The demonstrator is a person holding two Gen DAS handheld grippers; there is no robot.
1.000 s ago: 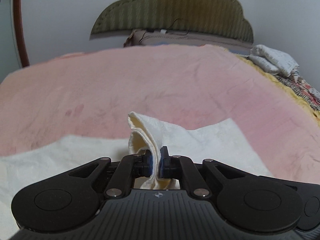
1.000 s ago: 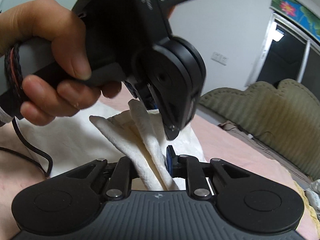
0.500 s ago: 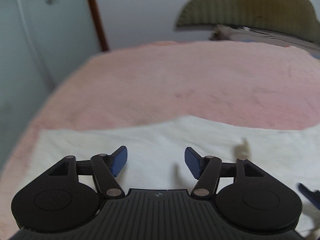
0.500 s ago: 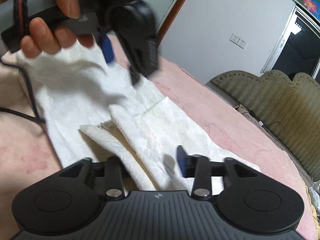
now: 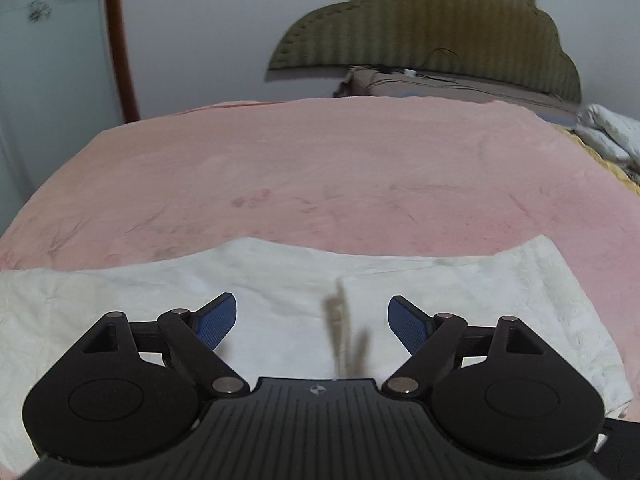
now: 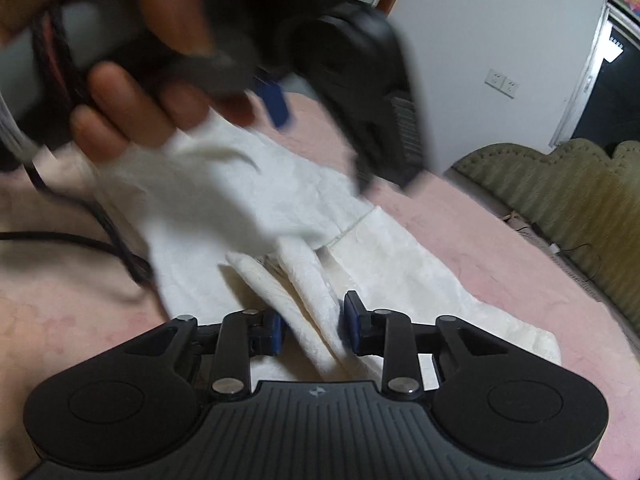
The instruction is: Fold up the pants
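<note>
We are working one pair of white pants (image 5: 280,280) lying folded on the pink bed (image 5: 320,168), with two grippers: our left gripper (image 5: 312,320) is hovering wide apart and empty over the cloth. Our right gripper (image 6: 312,324) is closing around a raised fold, though we cannot tell if it is pinching. We judge it best to be laying that fold flat, edges aligned.

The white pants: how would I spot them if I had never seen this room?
Find the wide pink blanket covering the bed, below the olive padded headboard. At its near edge lie the white textured cloth pants, spread flat. They are the only white cloth on the pink, unlike the crumpled white bedding off the far right edge.
</note>
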